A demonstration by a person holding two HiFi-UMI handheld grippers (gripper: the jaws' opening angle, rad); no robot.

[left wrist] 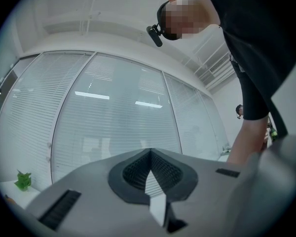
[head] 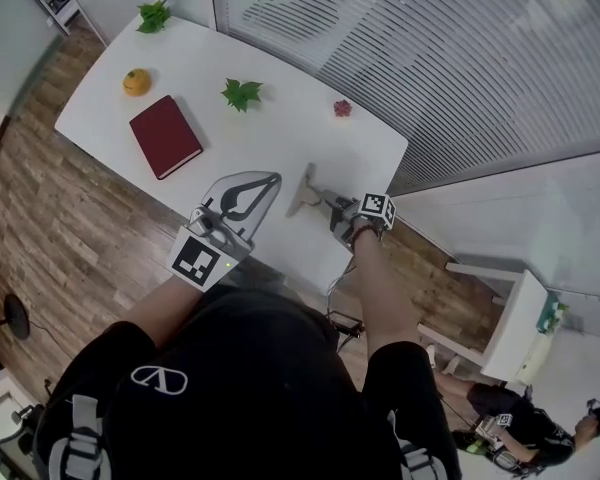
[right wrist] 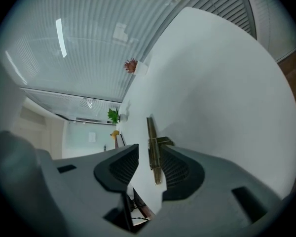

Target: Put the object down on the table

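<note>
Two claws meet over a white worktop (head: 280,143). The right claw (right wrist: 150,151), jaws parted, straddles a thin tan strip (head: 302,189) that appears to rest on the worktop near its front edge. One face sits close to a pad and a gap shows on the other, a slack hold that suits either letting go or taking hold. The left claw (left wrist: 150,151), closed on nothing, points upward, clear of the work.

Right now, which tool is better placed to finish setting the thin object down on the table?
Right. The right tool has its jaws apart around the thin brown object, over the table. The left tool is shut on nothing and points up at the window blinds.
</note>
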